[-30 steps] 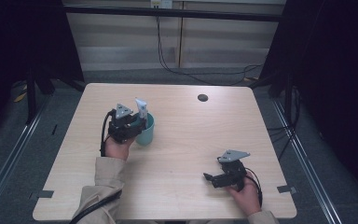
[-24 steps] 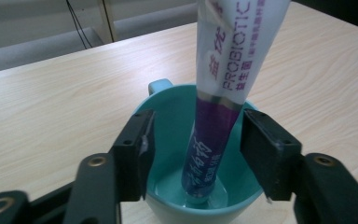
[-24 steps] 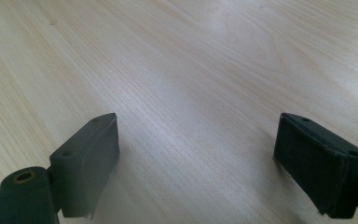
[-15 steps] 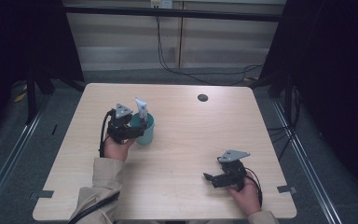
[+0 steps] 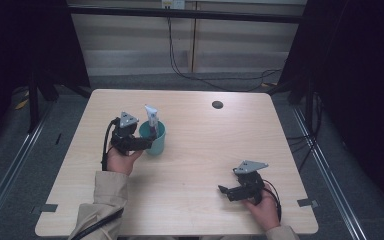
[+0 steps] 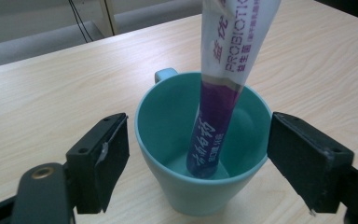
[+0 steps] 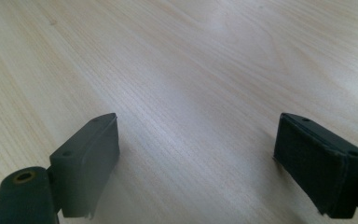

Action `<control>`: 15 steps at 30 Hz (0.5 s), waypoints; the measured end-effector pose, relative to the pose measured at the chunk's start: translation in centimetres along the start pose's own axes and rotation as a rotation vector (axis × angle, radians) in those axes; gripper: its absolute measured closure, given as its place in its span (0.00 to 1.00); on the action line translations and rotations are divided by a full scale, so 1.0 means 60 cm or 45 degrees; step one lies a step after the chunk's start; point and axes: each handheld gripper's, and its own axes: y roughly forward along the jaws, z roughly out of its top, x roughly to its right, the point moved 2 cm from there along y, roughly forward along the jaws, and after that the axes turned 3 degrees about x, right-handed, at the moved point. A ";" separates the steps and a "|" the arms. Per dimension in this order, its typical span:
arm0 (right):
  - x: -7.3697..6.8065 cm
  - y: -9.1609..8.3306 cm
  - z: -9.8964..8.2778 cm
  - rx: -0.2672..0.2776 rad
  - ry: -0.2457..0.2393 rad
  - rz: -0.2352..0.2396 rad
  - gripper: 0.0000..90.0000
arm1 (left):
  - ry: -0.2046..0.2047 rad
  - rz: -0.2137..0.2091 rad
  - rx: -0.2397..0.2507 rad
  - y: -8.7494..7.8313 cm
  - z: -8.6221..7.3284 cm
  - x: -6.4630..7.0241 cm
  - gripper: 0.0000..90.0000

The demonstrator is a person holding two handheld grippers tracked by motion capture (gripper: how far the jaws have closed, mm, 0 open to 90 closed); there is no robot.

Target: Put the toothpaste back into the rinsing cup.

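One teal cup (image 5: 154, 138) is standing on the tabletop (image 5: 195, 165), left of the middle and nearer the far edge than the near one. One sachet (image 5: 151, 116), white above and purple below, is leaning upright inside it, its foot resting on the cup's bottom and its top sticking out over the rim. Two tongs are being held over the tabletop, one in each hand. The left tongs (image 6: 198, 154) are sitting around the cup with jaws that have just been opening; they are now standing wide, one on either side of the cup's wall, not pressing it. The right tongs (image 5: 223, 190) are hovering near the near right corner, well apart from the cup, jaws gaping wide over bare wood.
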 end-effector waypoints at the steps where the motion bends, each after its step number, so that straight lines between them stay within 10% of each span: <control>1: 0.000 0.000 0.000 0.001 0.000 0.000 0.15 | -0.011 -0.007 -0.005 -0.001 -0.001 0.000 0.22; 15: 0.000 0.001 0.000 0.002 -0.004 0.000 0.15 | -0.010 -0.029 -0.037 -0.020 -0.016 -0.002 0.19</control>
